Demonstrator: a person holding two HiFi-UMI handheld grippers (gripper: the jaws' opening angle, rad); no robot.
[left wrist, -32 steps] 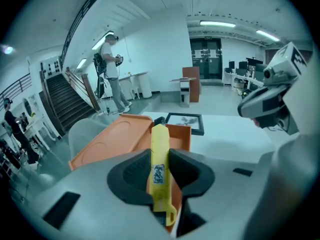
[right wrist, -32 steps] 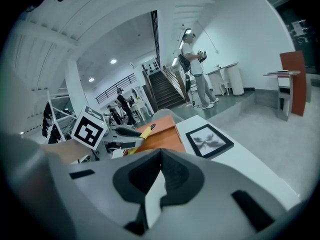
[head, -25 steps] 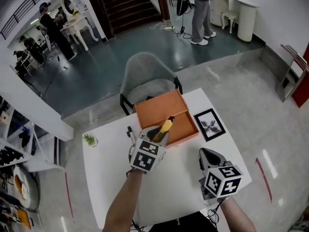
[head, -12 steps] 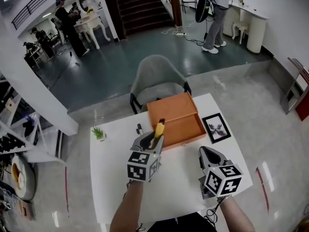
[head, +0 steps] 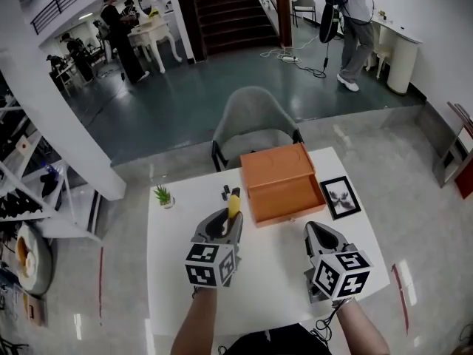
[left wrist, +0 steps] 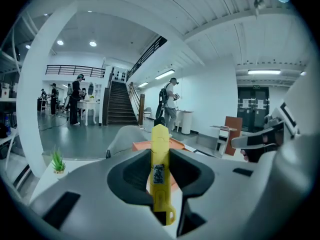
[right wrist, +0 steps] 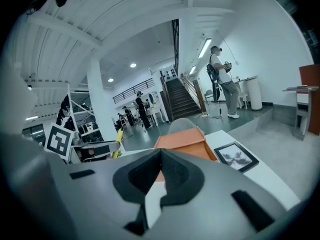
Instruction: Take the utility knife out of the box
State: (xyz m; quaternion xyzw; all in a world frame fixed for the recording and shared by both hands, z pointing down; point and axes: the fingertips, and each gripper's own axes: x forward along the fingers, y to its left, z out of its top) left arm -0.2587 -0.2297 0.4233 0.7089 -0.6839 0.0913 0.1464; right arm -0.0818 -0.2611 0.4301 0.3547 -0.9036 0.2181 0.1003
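Observation:
The yellow utility knife [head: 233, 205] is clamped between the jaws of my left gripper [head: 225, 217], its tip pointing away from me. It hangs above the white table [head: 266, 272], just left of the open orange box [head: 279, 177]. In the left gripper view the knife [left wrist: 160, 171] stands upright between the dark pads, with the box [left wrist: 140, 145] behind it. My right gripper [head: 319, 229] hovers near the table's front right, shut with nothing in it. In the right gripper view its jaw tips [right wrist: 160, 152] meet in front of the box [right wrist: 182, 143].
A black-framed picture [head: 341, 197] lies right of the box. A small potted plant [head: 162, 195] stands at the table's back left, and a small dark object [head: 225, 191] lies near the knife tip. A grey chair [head: 253, 120] is behind the table. People stand far off.
My left gripper has carried the knife from over the box's front edge to the left, off the box. The right gripper stays shut at the front right.

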